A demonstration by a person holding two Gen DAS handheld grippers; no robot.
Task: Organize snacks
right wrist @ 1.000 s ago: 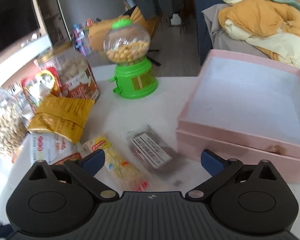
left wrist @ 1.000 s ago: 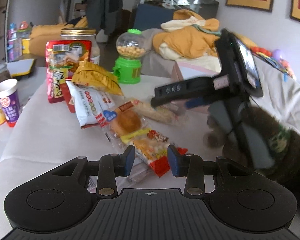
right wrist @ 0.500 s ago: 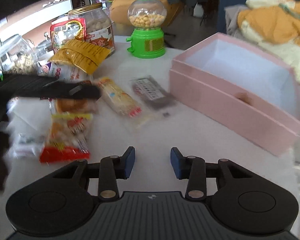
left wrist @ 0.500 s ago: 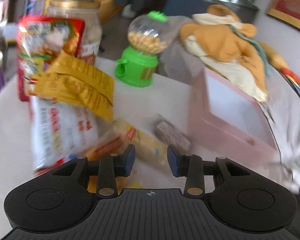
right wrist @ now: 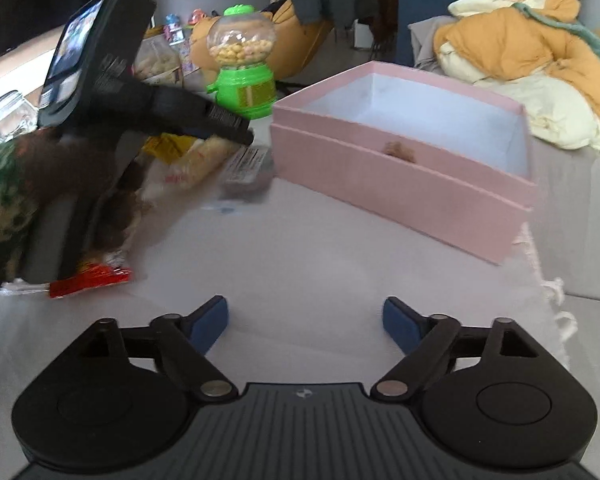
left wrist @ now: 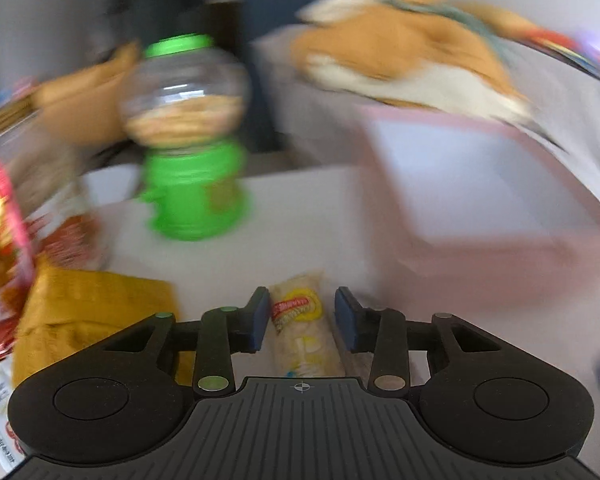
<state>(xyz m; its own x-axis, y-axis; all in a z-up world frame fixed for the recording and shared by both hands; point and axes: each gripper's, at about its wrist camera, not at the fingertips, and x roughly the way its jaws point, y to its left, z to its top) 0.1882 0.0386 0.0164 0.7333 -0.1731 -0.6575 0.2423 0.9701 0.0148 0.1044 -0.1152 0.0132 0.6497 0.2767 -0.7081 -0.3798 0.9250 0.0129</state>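
My left gripper (left wrist: 300,312) is open, its blue pads either side of a clear-wrapped cracker pack with a yellow label (left wrist: 300,320) lying on the table; the pads stand apart from it. From the right wrist view the left gripper (right wrist: 236,130) reaches over that pack (right wrist: 202,160) and a grey bar packet (right wrist: 246,168). The pink open box (right wrist: 400,168) stands empty at the right; it also shows blurred in the left wrist view (left wrist: 472,216). My right gripper (right wrist: 305,318) is open and empty above bare tablecloth.
A green gumball dispenser (left wrist: 188,152) stands behind the snacks. A yellow bag (left wrist: 92,312) and a red pack (left wrist: 0,264) lie left. A red-ended packet (right wrist: 90,282) lies near the left hand. Orange bedding (right wrist: 532,52) is piled behind the box.
My left gripper has moved forward and down to the cracker pack, which now sits between its pads. My right gripper has opened wide and stayed back over the cloth.
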